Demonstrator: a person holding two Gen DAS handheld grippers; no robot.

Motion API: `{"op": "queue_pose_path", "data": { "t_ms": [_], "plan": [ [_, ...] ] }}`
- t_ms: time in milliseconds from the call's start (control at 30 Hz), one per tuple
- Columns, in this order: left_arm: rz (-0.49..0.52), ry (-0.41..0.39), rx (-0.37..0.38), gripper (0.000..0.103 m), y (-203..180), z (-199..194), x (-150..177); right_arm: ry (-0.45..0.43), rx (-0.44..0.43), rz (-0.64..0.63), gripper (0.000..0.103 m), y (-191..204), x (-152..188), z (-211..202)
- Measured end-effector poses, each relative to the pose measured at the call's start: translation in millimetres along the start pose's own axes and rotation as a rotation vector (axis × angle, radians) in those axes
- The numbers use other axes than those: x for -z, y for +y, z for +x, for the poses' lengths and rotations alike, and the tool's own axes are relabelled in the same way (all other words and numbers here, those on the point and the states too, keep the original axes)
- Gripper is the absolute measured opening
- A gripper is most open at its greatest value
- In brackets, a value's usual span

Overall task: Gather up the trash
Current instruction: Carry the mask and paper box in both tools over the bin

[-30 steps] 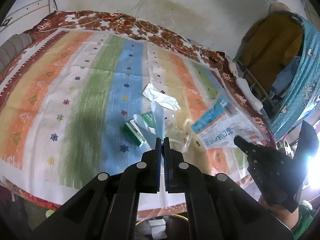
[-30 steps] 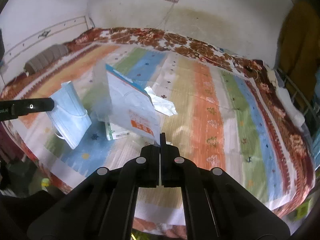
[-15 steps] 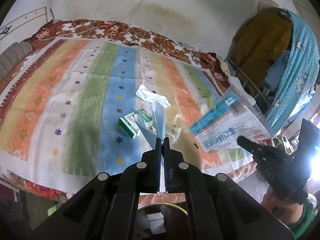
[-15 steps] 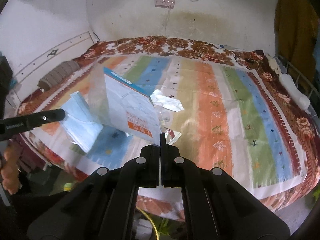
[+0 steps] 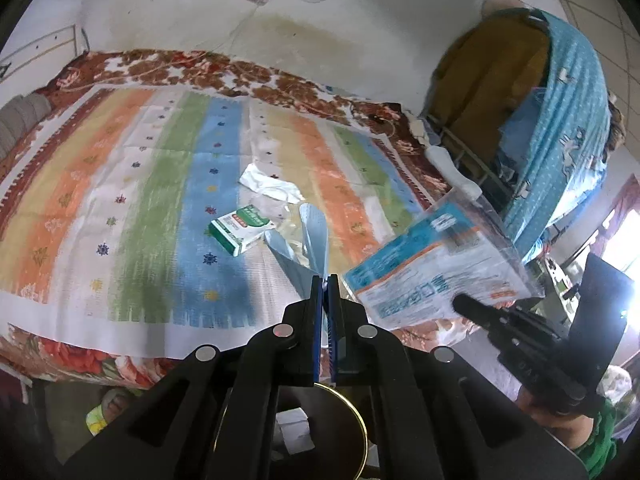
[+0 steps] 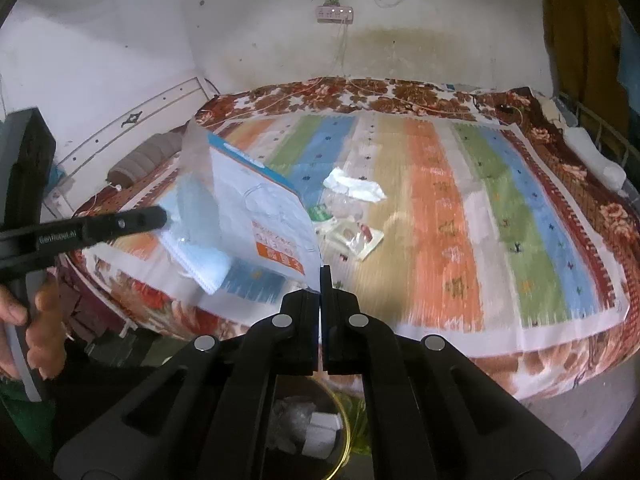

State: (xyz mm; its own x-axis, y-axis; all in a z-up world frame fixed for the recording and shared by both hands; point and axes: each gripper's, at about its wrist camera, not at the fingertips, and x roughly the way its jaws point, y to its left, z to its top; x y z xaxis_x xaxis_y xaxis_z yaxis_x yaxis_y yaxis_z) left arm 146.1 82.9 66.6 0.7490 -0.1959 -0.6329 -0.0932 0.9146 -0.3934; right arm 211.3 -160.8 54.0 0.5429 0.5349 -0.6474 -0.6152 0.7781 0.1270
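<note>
The left gripper [image 5: 325, 278] is clamped on a blue face mask [image 5: 304, 240] and the right gripper [image 6: 321, 270] on a clear mask packet [image 6: 256, 216], both held in the air at the near edge of the bed [image 6: 540, 336], above a gold-rimmed bin [image 6: 344, 436] on the floor that already has some white scraps in it. Neither piece is dropped yet. Left on the striped sheet near its middle are a green-and-white box [image 5: 240, 230], a crumpled white wrapper [image 5: 270, 186] and small clear packets [image 6: 356, 238], so I judge the collecting roughly half done.
</note>
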Motion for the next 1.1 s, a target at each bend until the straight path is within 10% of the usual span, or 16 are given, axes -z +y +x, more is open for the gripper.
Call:
{"op": "queue_pose_path", "data": {
  "t_ms": [1100],
  "plan": [
    [0.003,0.182,-0.059,0.002,-23,2,97,0.252,0.011,0.015,0.000,24,106,22]
  ]
}}
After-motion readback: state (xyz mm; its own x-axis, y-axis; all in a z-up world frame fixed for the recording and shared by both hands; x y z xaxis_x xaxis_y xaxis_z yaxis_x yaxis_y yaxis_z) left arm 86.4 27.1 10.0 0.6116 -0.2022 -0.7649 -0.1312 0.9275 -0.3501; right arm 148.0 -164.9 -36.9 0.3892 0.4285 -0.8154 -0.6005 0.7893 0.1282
